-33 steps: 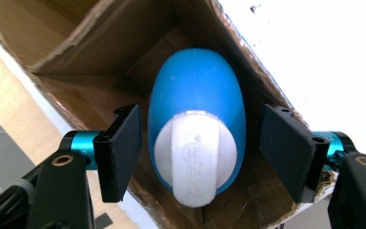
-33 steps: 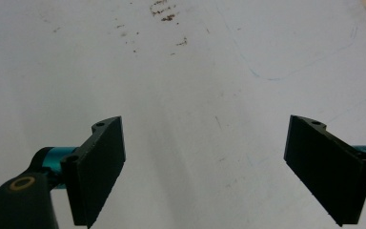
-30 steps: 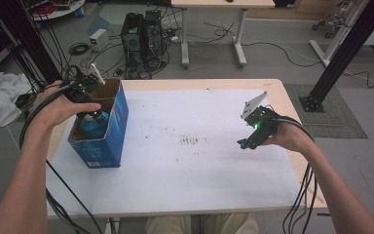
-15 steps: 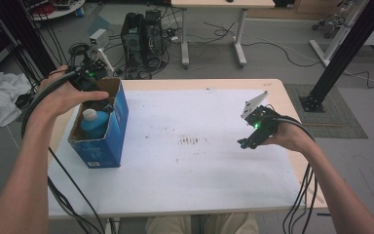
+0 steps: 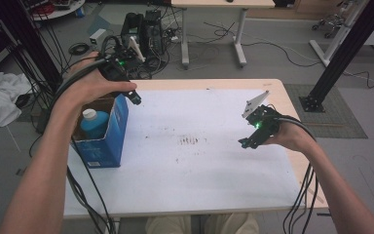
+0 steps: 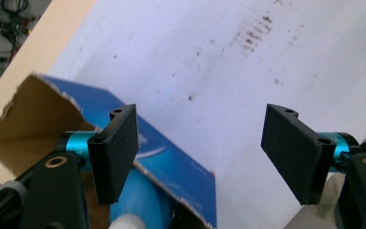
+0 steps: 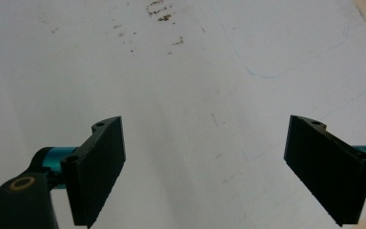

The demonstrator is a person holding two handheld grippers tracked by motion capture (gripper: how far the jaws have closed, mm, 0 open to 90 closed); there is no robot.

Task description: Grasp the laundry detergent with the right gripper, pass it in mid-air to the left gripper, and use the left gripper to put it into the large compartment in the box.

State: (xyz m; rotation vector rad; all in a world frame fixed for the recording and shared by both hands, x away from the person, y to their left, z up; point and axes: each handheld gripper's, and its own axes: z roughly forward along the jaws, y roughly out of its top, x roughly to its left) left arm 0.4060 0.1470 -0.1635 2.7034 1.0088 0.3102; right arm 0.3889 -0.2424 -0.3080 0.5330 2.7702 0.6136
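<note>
A white sheet (image 5: 190, 161) with brown stains (image 5: 191, 141) is spread over the worktop (image 5: 292, 105); cables (image 5: 224, 36) and a white cloth (image 5: 0, 100) are seen on the floor.

Dim, soft, even lighting; faint shadows, slight blur.

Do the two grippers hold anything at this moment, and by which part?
Nothing is held. The left gripper has just opened its jaws above the blue box with the bottle; the right gripper is open too.

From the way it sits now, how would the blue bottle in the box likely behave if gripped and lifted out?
The blue bottle looks like smooth rounded plastic, so flat pads might slip on it. It stands upright in the blue cardboard box, whose walls probably stop it tipping. The box's torn open rim looks flimsy and may drag along.
</note>
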